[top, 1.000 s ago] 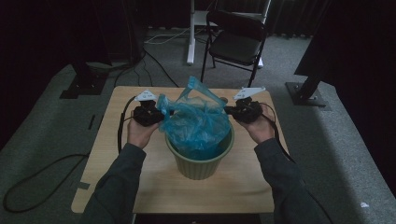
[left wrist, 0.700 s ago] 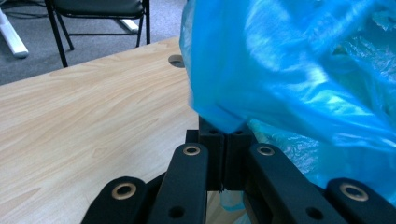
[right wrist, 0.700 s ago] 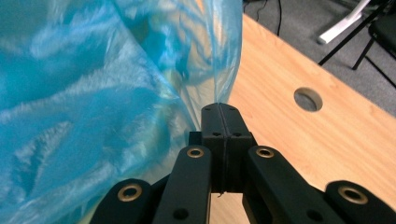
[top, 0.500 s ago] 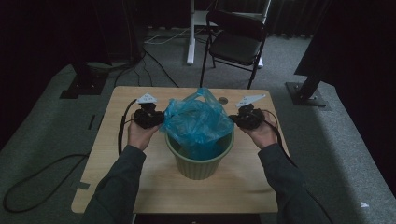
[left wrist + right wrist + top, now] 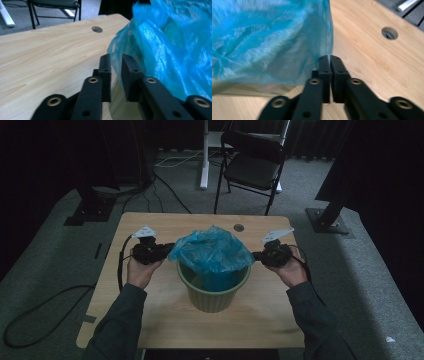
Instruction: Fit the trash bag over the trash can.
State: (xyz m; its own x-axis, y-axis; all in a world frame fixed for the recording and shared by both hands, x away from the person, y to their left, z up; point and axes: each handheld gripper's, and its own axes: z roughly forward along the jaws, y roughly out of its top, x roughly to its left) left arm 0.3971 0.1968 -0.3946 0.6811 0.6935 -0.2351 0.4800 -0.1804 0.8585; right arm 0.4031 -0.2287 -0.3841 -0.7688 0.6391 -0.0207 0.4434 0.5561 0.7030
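mostly hidden: bin (image 5: 214,292) beneath bag (image 5: 212,251)

The bag (image 5: 212,251) drapes over the pot (image 5: 214,292), hiding the far rim and most of the inside. In the right gripper view the bag is blurred and cut off at the top and left edges. The left claw (image 5: 115,72) has just been opening; whether film still lies between its jaws cannot be told.

Dim, murky high view — gripper views brighter, with motion blur throughout.
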